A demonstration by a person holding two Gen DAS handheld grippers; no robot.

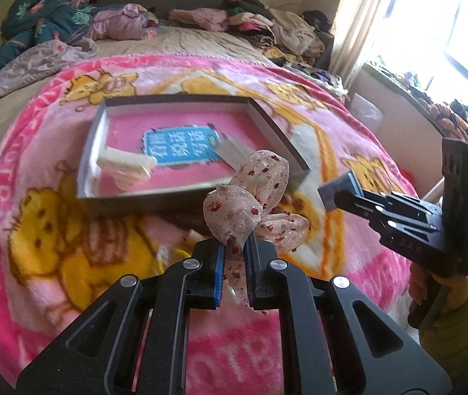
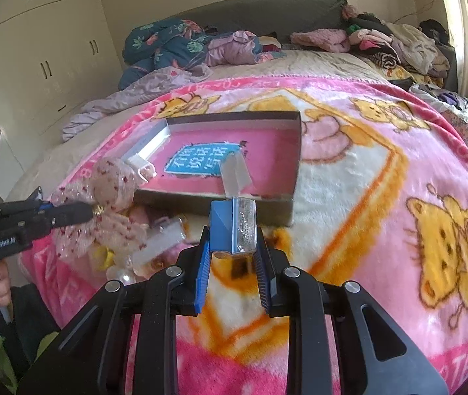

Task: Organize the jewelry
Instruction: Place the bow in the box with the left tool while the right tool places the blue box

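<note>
Left wrist view: left tongs (image 1: 235,256) pinch a bow (image 1: 250,197); right tongs (image 2: 234,250) grip a blue packet (image 2: 232,227).

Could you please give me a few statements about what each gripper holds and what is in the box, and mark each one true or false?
1. The left tongs are shut on a sheer bow with red spots. True.
2. The right tongs are empty. False: they grip a small blue box with something glittery on its face.
3. The tray lies open on the pink blanket. True.
4. The tray holds nothing. False: a clear packet and a white piece lie in it.
5. The bow already rests inside the tray. False: it is held above the blanket, in front of the tray's near wall.
</note>
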